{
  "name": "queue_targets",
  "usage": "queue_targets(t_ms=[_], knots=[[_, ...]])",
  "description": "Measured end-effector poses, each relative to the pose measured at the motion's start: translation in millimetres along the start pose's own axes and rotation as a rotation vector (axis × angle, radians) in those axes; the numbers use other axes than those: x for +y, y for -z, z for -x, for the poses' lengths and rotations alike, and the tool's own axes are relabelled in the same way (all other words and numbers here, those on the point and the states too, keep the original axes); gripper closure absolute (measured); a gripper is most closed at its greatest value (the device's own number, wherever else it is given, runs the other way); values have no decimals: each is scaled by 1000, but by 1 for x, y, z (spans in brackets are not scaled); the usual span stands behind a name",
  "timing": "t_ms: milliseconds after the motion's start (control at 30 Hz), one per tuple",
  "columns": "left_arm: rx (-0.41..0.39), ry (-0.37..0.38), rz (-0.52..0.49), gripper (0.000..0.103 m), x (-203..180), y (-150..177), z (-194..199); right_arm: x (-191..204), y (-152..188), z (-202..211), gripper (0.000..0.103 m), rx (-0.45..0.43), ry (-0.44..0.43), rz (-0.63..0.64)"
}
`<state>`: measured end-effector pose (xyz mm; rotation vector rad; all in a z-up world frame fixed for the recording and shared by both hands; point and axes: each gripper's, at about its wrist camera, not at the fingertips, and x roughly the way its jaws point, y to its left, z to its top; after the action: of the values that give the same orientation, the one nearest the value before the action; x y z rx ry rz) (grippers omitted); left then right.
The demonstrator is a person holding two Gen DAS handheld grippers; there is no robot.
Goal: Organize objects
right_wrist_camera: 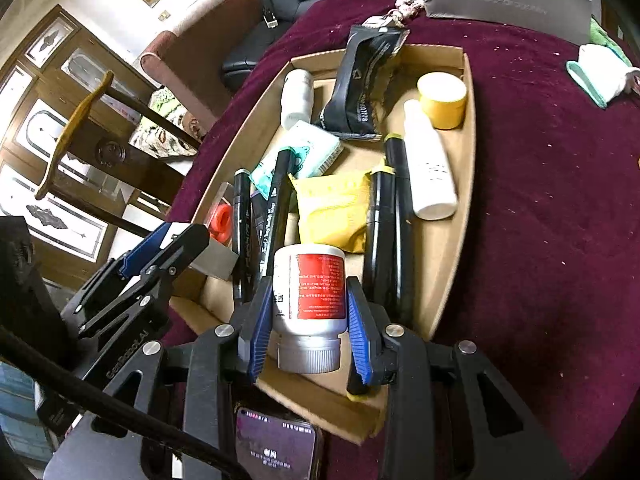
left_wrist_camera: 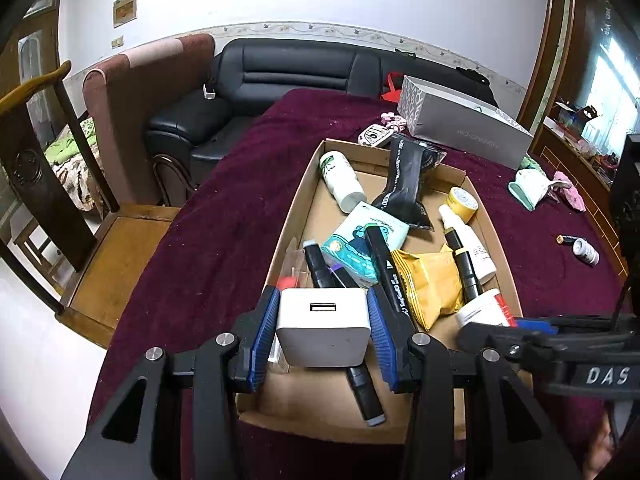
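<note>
Cardboard tray [right_wrist_camera: 460, 216] near edge hidden behind phone [right_wrist_camera: 276, 448].

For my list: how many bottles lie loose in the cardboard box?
2: a leaf-print bottle at the far-left corner, a spray bottle by the right wall. Others may be hidden.
</note>
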<state>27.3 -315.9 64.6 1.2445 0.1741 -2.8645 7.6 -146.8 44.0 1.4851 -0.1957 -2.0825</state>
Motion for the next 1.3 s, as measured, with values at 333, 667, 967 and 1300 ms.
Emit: queue_targets(t_ms=[333,667,967,1300], knots=[[-24,18,46,63,12,-3,-2,7,1,-21,70,9,28,29],[-77,5,68,46,10,-6,7,8,5,-12,65,-40,16,24],[-165,-83,44,40,-11,-5,45,19,17,32,53,-170,61,93],[-251,-128,15,33,-44,4,87,6,35,63,53,-252,96,66]])
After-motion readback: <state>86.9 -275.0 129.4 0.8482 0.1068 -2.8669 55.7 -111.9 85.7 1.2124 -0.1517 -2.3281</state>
